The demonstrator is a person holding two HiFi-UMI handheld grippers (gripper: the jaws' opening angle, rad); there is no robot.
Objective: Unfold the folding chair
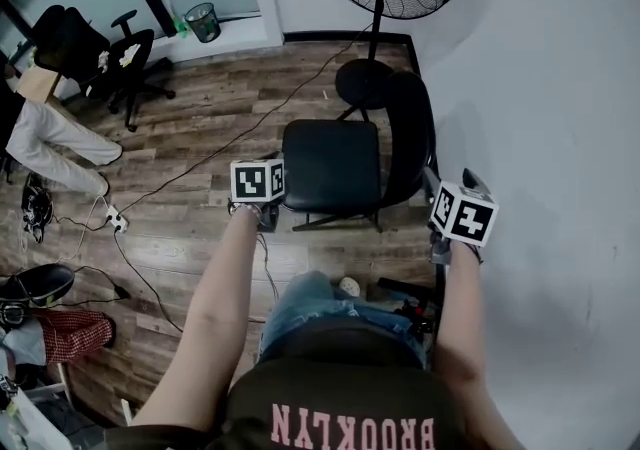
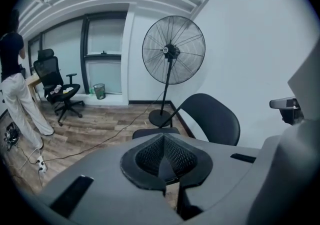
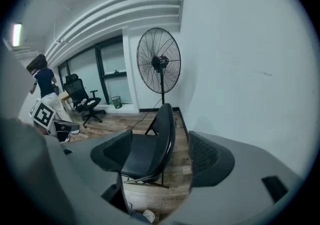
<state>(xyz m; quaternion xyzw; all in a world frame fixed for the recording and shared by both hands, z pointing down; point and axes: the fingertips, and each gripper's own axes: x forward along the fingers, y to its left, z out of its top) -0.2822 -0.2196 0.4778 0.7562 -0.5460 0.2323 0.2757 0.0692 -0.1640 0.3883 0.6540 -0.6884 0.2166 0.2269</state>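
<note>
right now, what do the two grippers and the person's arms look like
Both the left gripper and right gripper have smooth grey bodies with dark, mesh-textured pads. Each carries a white cube printed with black square markers. The forearms are bare, with no sleeves; the top is dark with pink lettering.

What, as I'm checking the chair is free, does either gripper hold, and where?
Nothing. The left gripper is shut and empty; the right gripper is open, clear of the chair.
</note>
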